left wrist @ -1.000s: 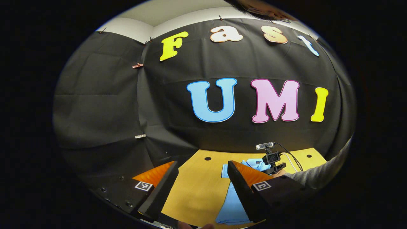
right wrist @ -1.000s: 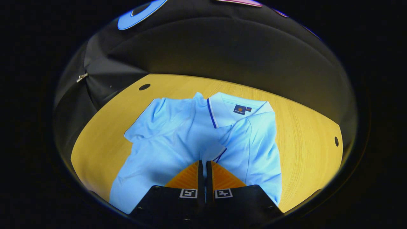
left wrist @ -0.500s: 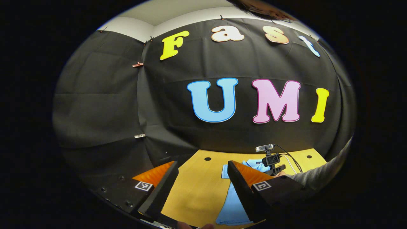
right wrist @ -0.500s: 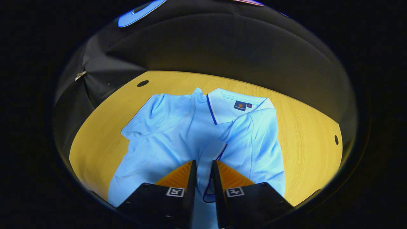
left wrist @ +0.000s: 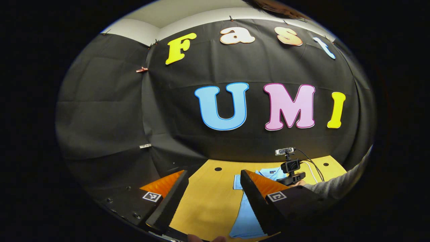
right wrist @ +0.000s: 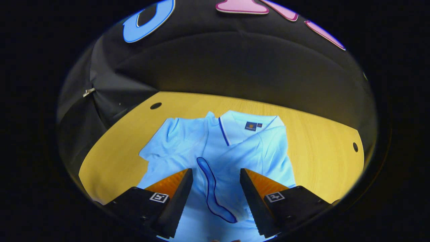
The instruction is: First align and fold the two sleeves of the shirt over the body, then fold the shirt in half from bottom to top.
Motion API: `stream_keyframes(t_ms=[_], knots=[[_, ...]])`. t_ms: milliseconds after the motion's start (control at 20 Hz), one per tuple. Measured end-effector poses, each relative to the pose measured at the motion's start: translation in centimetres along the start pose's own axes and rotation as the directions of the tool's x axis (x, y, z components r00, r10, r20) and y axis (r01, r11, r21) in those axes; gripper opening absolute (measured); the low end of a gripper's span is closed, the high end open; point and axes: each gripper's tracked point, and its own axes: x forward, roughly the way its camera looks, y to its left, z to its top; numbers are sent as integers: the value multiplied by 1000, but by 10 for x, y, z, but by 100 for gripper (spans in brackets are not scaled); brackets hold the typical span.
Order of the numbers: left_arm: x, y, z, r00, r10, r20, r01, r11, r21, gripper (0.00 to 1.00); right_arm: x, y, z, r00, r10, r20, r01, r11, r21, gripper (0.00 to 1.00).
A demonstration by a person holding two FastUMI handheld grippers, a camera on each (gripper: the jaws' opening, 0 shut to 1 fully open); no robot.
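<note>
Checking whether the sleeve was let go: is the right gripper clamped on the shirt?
No, the right gripper stands open above the shirt, its fingers apart with the sleeve cuff lying loose between them.

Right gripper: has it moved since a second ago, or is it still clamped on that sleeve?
Yes. The right gripper has opened, dropping the sleeve onto the shirt, and backed away from the collar label.

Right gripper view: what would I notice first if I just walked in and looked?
Probably the light blue shirt, spread on the yellow table, with one sleeve already folded across its body. Next, the right gripper right above it, jaws wide apart and holding nothing.
</note>
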Motion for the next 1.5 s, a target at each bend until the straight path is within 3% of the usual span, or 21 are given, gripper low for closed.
stream_keyframes(t_ms=[200, 500, 700, 800, 1050, 1300, 1500], knots=[[20, -10, 2, 999, -53, 10, 53, 999, -2, 98, -67, 9, 51, 981, 51, 187, -52, 999, 1, 95], [68, -40, 4, 985, -168, 43, 168, 986, -5, 98, -219, 16, 113, 897, 87, 434, -85, 996, -23, 96], [134, -74, -36, 963, -259, -77, 255, 965, -56, 98, -311, 13, 127, 845, 72, 529, -67, 997, -29, 96], [177, -82, -61, 959, -241, -150, 235, 970, -55, 99, -349, 12, 125, 833, 68, 548, -62, 998, -30, 96], [282, -110, -116, 932, -215, -292, 215, 976, -32, 99, -409, -5, 99, 827, -5, 563, -6, 1000, 18, 96], [357, -150, -192, 847, -234, -476, 230, 971, -67, 99, -430, -36, 71, 848, -95, 521, 51, 994, 98, 96], [402, -151, -233, 809, -180, -560, 205, 979, -17, 99, -434, -61, 48, 868, -155, 472, 97, 985, 144, 96]])
